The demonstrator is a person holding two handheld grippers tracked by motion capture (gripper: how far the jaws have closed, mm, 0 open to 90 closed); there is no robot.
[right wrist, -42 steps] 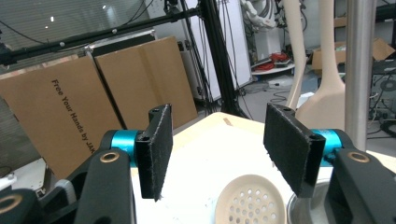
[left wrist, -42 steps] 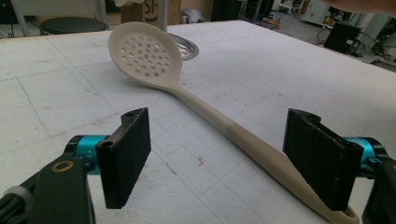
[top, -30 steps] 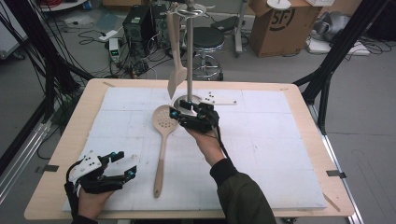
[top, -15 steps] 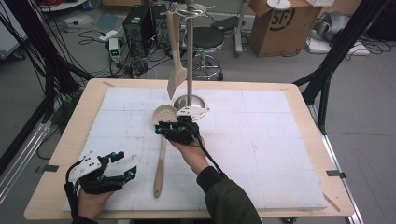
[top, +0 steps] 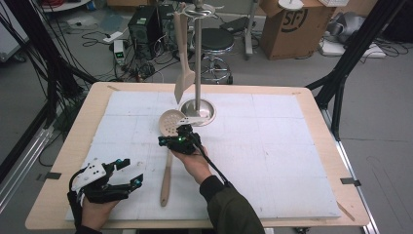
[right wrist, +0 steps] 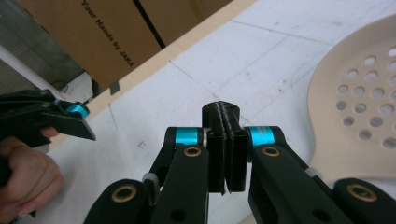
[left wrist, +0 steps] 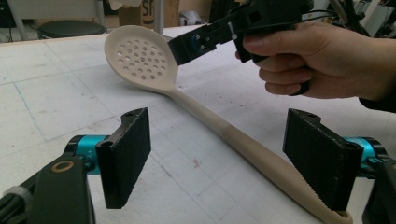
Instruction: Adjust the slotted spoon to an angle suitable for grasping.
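Pale perforated slotted spoon (top: 168,146) lies flat on white foam board (top: 272,146).

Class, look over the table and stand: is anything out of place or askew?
Yes. The slotted spoon lies flat on the white mat, its bowl against the stand's base, while a spatula hangs from the stand. The right gripper, jaws shut and empty, hovers beside the spoon's neck.

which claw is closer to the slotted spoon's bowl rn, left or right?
Right. The right claw sits shut beside the slotted spoon, just below its perforated bowl. The left claw is open near the table's front left, apart from the handle end.
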